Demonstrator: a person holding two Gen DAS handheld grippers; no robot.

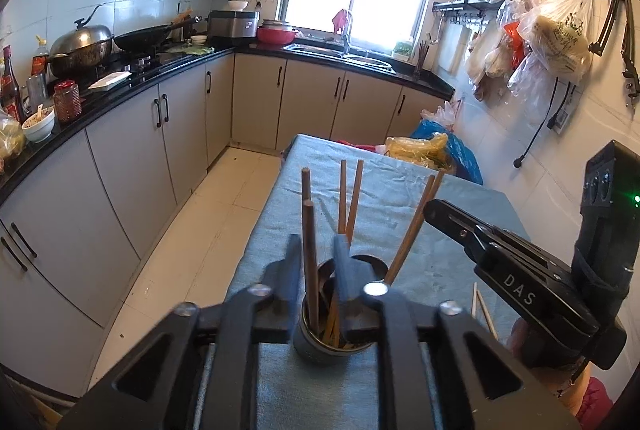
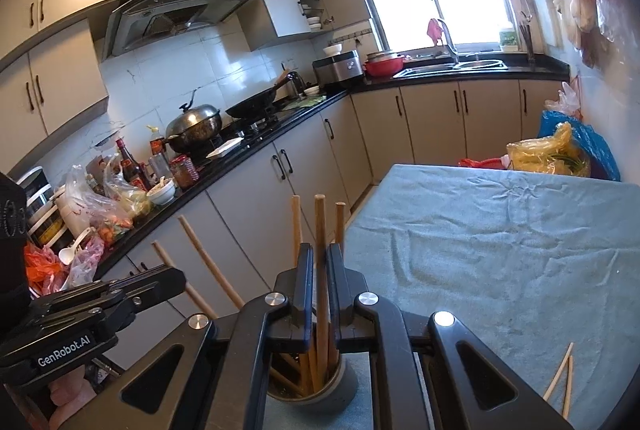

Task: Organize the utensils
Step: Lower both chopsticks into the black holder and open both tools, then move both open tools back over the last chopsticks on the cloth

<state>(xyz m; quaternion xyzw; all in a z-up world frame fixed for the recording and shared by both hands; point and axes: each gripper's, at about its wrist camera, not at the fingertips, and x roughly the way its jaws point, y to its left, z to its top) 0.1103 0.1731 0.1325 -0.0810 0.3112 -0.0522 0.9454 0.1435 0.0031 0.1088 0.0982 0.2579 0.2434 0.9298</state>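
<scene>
Chopsticks are being dropped into the holder [image 1: 340,334] on the table [image 2: 500,230]: left gripper [image 1: 318,250], part open, loosely brackets one chopstick [image 1: 310,262] standing inside, right gripper [image 2: 319,262] pinches another upright chopstick [image 2: 320,230] above it, while a loose pair [image 2: 560,378] right of the holder comes next.

Counted six chopsticks [image 1: 310,262] in one cup [image 1: 320,344], two loose chopsticks [image 2: 560,378] on one table [image 2: 500,230], plus two grippers: left [image 1: 318,246], right [image 2: 320,262].
</scene>
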